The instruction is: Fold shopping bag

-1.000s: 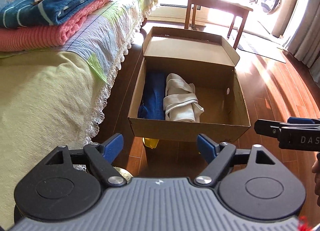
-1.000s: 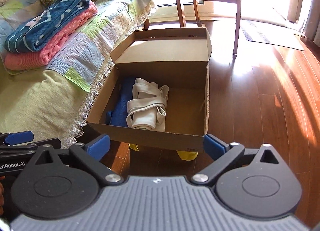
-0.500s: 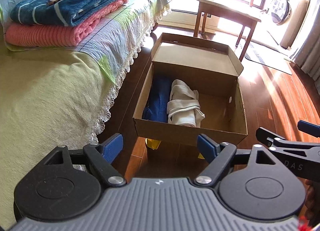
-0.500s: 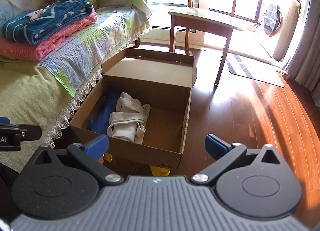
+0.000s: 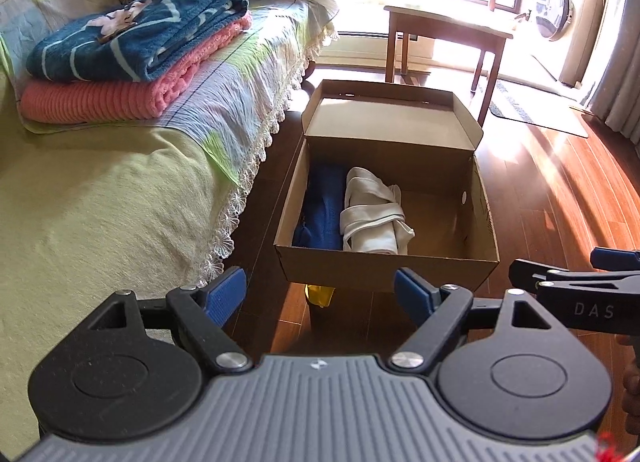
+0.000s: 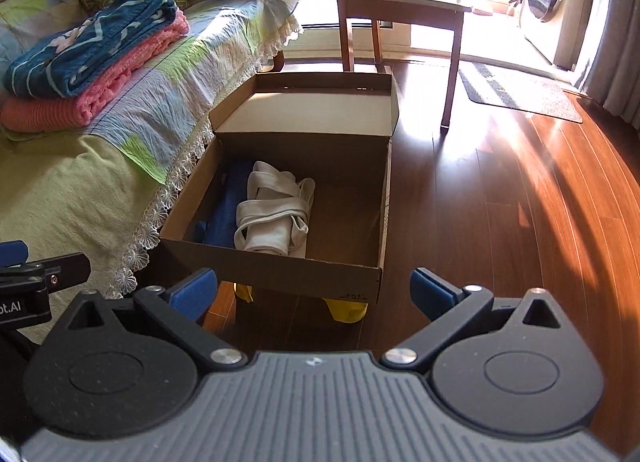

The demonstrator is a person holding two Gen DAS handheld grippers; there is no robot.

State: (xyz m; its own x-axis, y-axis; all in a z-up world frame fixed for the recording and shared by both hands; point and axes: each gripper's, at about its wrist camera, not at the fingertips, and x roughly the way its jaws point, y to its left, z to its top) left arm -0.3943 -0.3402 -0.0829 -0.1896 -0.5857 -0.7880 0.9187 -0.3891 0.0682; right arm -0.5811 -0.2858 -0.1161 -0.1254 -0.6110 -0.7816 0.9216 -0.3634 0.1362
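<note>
Left gripper [image 5: 320, 294] and right gripper [image 6: 314, 292] both spread wide with nothing between the blue pads, held side by side short of the cardboard box [image 6: 276, 262].

The cream shopping bag [image 6: 276, 213] lies rolled into a bundle with its straps wound round it, inside the box near the middle, touching a folded blue cloth [image 5: 322, 217] that sits against the box's left wall. The right part of the box floor is bare. The lid [image 5: 384, 121] is flapped open toward the back. Something yellow [image 6: 346, 310] peeks out beneath the box; a stool, perhaps, but too much is hidden to say. The bed [image 5: 100, 213] runs along the left with a blue blanket [image 5: 136, 45] stacked on a pink one [image 5: 100, 101]. A wooden table [image 6: 400, 5] stands beyond the box on the wood floor [image 6: 500, 201].
</note>
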